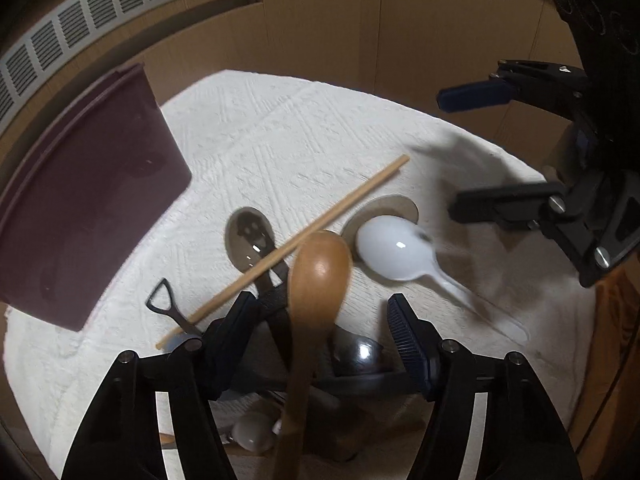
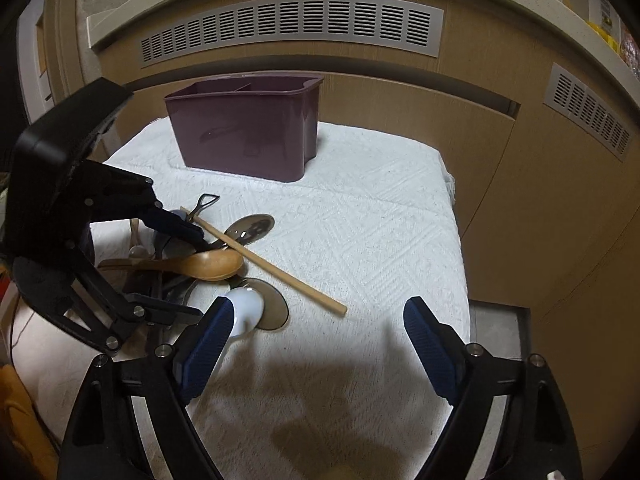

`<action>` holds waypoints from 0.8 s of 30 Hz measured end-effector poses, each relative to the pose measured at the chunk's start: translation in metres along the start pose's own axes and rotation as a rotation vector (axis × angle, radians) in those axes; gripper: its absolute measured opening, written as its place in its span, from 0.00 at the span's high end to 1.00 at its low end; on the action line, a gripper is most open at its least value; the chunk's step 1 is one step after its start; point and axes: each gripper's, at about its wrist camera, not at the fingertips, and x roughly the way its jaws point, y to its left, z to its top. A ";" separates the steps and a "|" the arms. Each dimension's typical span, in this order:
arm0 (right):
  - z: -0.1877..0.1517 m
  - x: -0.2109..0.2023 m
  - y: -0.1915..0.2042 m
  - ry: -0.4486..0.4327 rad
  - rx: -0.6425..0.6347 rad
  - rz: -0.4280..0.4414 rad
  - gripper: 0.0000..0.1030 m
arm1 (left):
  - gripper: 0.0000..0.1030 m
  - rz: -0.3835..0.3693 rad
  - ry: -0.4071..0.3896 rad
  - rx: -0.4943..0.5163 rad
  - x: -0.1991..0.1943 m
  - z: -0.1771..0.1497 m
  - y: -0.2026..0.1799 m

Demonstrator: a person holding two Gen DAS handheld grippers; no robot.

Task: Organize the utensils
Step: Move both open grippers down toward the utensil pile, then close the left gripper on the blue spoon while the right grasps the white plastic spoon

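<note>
On a white towel (image 2: 360, 240), a loose heap of utensils at the near left. At the far side of the towel, well apart from the heap, a purple caddy (image 2: 244, 140), upright, with a divider showing inside.

Left gripper (image 1: 320, 300) tilted down over the heap, fingers partly apart and straddling the wooden spoon (image 1: 320, 272). Spoon between the pads, with a gap showing on the right pad's side, so no grip. Wooden spoon lying on top of the other pieces, bowl toward the middle of the towel.

Across the heap, slanting from the near right to the far left, one chopstick (image 1: 304, 236), resting over a metal spoon with face-shaped cut-outs (image 1: 250, 236). Just left of that, a small dark spoon with a shovel-style handle (image 1: 164, 300). Under the wooden spoon's stem, a shiny black ladle (image 1: 360, 352), partly hidden.

Right of the wooden spoon, a white plastic spoon (image 1: 392, 252), blurred, its bowl lying over a flat brownish round piece (image 1: 384, 208).

Right gripper (image 2: 320, 306) also angled down, fingers spread wide over bare towel, holding nothing. White spoon's bowl just beside the tip of its left finger (image 2: 208, 340); cannot tell whether touching.

Behind the towel, wood-toned cabinet fronts with a slotted vent (image 2: 288, 28).
</note>
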 end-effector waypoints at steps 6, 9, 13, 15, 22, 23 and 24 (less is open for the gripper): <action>-0.005 0.001 0.002 0.006 -0.006 0.017 0.18 | 0.64 0.007 -0.018 -0.095 0.005 0.016 0.007; -0.006 0.000 0.000 0.006 0.006 0.008 0.18 | 0.70 0.015 -0.022 -0.139 0.007 0.020 0.011; -0.008 -0.002 -0.001 0.017 0.019 0.005 0.18 | 0.70 0.060 -0.037 -0.226 0.002 0.013 0.017; -0.009 -0.001 0.000 0.023 0.036 0.015 0.18 | 0.70 0.106 -0.077 -0.286 -0.011 0.005 0.019; -0.010 0.015 0.021 0.077 0.081 0.075 0.36 | 0.70 0.401 -0.383 -0.506 -0.098 -0.035 0.017; -0.009 0.018 0.026 0.087 0.077 0.074 0.42 | 0.70 0.443 -0.435 -0.532 -0.111 -0.042 0.015; -0.007 0.023 0.032 0.103 0.068 0.067 0.45 | 0.70 0.466 -0.467 -0.546 -0.117 -0.045 0.014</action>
